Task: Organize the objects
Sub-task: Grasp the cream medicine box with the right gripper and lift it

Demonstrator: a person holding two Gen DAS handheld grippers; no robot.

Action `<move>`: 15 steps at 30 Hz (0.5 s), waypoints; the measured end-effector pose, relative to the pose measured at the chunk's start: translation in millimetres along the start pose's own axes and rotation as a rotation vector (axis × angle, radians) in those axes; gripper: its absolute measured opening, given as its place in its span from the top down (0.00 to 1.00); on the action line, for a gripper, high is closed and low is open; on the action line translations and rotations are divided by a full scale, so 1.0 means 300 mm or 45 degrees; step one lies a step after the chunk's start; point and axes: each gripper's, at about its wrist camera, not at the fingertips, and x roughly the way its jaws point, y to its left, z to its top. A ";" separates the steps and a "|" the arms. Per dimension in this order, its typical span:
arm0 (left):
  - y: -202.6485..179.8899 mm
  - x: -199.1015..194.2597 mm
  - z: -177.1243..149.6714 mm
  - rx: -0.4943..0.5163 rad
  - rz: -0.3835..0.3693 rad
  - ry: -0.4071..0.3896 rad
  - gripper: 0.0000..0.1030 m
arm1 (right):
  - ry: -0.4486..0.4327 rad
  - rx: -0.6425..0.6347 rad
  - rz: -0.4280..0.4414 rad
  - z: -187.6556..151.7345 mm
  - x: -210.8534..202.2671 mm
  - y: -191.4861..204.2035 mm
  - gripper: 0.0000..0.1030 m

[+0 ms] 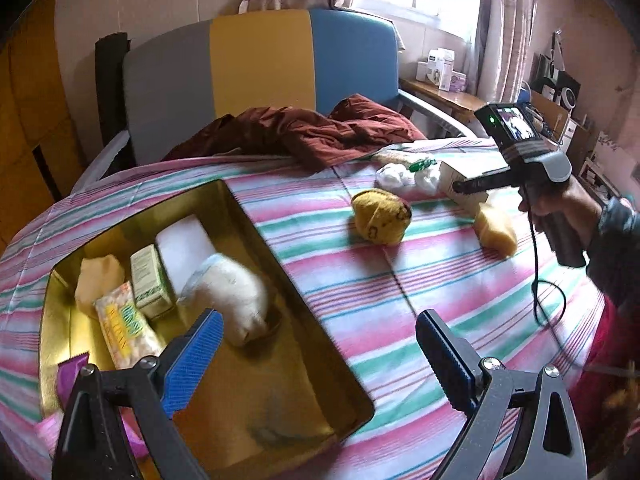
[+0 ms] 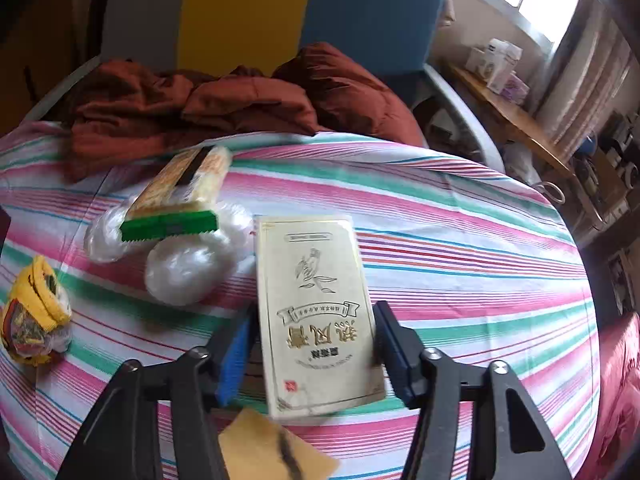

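My left gripper is open and empty above the near right edge of a gold tin box. A white rolled sock lies in the box by the left finger, with a green carton, a snack pack and a white block. My right gripper is open, its fingers on either side of a cream box with gold print on the bed, not clearly touching it. It also shows in the left wrist view.
On the striped bedsheet lie a yellow sock ball, a tan sock, white plastic bags and a green-edged packet. A rust-red blanket lies by the headboard. A cable hangs from the right gripper.
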 end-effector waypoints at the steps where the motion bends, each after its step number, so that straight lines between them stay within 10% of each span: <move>1: -0.007 0.005 0.010 0.002 0.000 -0.004 0.05 | -0.010 0.018 -0.010 0.005 -0.008 -0.011 0.49; 15: -0.082 0.152 0.194 -0.044 -0.075 0.050 0.05 | -0.034 0.125 0.027 0.025 -0.035 -0.077 0.49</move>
